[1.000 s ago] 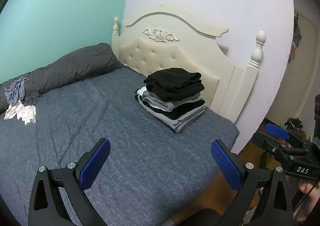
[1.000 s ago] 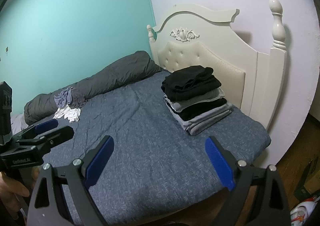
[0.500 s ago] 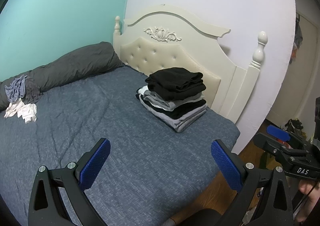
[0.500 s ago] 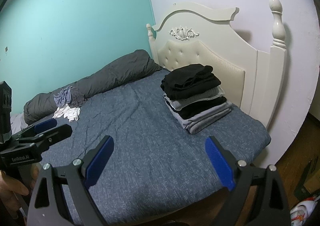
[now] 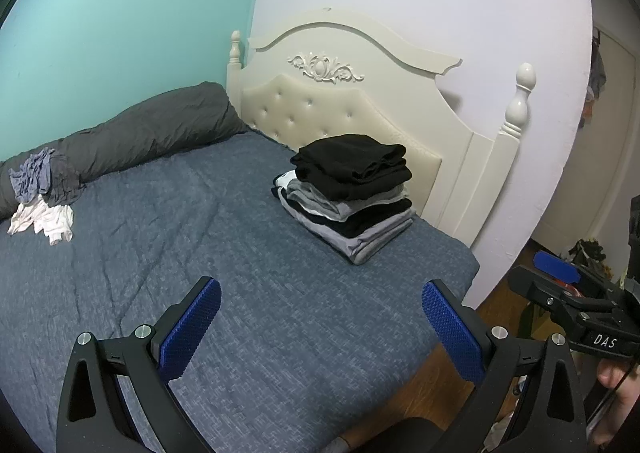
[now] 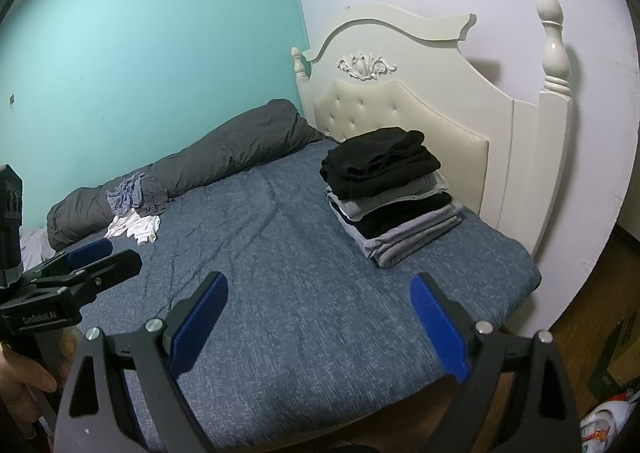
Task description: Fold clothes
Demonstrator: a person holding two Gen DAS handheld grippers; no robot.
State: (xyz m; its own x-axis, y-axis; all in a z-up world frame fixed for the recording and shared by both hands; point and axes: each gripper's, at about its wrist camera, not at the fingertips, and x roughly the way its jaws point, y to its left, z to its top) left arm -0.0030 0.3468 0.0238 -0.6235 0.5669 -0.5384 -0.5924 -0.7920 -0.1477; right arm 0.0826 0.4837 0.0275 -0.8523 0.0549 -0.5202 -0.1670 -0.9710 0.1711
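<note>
Blue bed (image 5: 160, 253) bears folded stack (image 5: 348, 189); left gripper (image 5: 320, 317), right gripper (image 6: 320, 313) jaws wide apart, empty.

We count one bed (image 5: 248, 293), one cream headboard (image 5: 340, 109) with two finial posts. One stack of folded clothes (image 5: 348, 193): roughly six layers, exact number unclear to us. Two loose garments: one white (image 5: 42, 219), one blue-grey (image 5: 32, 179). One rolled dark duvet (image 5: 148, 133). Two claws: left claw (image 5: 320, 319), right claw (image 6: 320, 309), two blue pads each.
</note>
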